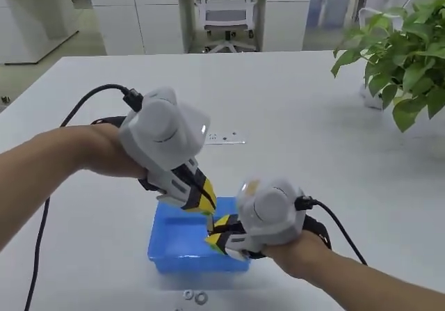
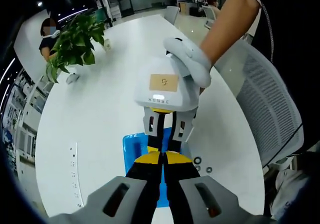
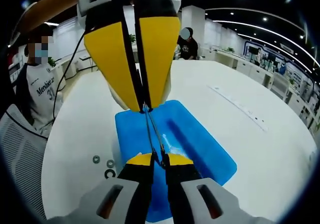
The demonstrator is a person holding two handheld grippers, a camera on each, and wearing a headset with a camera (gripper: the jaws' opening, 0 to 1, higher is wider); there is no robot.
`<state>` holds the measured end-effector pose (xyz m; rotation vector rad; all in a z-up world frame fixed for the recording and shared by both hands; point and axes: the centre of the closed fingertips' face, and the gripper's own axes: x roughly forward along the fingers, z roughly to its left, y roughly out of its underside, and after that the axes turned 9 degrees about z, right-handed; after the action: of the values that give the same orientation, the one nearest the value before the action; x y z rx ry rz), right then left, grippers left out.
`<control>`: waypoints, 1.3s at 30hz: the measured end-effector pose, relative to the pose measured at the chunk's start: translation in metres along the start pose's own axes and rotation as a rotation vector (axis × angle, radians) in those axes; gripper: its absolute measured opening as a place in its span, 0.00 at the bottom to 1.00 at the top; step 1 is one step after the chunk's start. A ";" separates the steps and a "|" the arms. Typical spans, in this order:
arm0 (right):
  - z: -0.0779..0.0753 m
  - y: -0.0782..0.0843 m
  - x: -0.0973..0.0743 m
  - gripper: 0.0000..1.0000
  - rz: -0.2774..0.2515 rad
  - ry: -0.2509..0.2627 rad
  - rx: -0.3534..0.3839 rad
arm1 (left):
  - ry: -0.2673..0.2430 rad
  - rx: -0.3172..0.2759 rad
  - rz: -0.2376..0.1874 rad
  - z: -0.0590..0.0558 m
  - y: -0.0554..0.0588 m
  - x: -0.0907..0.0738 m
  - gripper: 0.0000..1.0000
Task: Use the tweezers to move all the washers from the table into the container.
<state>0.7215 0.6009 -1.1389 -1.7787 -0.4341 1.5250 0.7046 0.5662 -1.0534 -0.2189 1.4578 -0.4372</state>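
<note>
Step, judged: regrasp of tweezers (image 3: 151,131) above container (image 3: 200,149). L gripper (image 3: 145,106) clenched on one end, R gripper (image 3: 159,160) clenched on other. Washers (image 3: 110,164) on table (image 3: 270,159), just beside container. Next: free one gripper, aim tips at a washer.

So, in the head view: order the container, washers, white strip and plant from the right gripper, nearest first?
1. Container, right beneath the right gripper.
2. Washers, on the table just off the container's near edge.
3. Strip, flat on the table farther back.
4. Plant, at the far right.
</note>
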 end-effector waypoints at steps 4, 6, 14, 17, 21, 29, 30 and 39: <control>-0.002 0.001 0.001 0.10 0.000 -0.003 0.006 | 0.003 -0.003 -0.001 0.002 0.001 0.002 0.04; -0.003 0.002 0.002 0.10 0.001 -0.004 0.010 | 0.004 -0.002 0.000 0.003 0.001 0.002 0.04; -0.007 0.005 0.002 0.10 0.010 0.001 0.013 | 0.007 0.008 0.001 0.004 -0.001 0.005 0.04; -0.008 0.006 0.002 0.11 0.010 0.003 0.016 | 0.005 0.008 0.002 0.005 -0.001 0.006 0.04; -0.009 0.005 0.002 0.11 0.006 0.004 0.017 | 0.002 0.012 0.005 0.005 -0.002 0.005 0.04; -0.006 -0.002 -0.006 0.11 -0.012 0.014 0.007 | -0.007 0.021 0.004 0.003 -0.007 -0.004 0.04; -0.006 -0.003 -0.007 0.11 -0.013 0.016 0.005 | -0.008 0.023 0.005 0.003 -0.008 -0.005 0.04; 0.002 -0.014 -0.022 0.10 -0.043 0.025 -0.004 | -0.020 0.031 -0.009 -0.005 -0.017 -0.022 0.04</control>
<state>0.7174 0.5963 -1.1137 -1.7786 -0.4600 1.4716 0.6963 0.5605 -1.0274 -0.2047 1.4301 -0.4638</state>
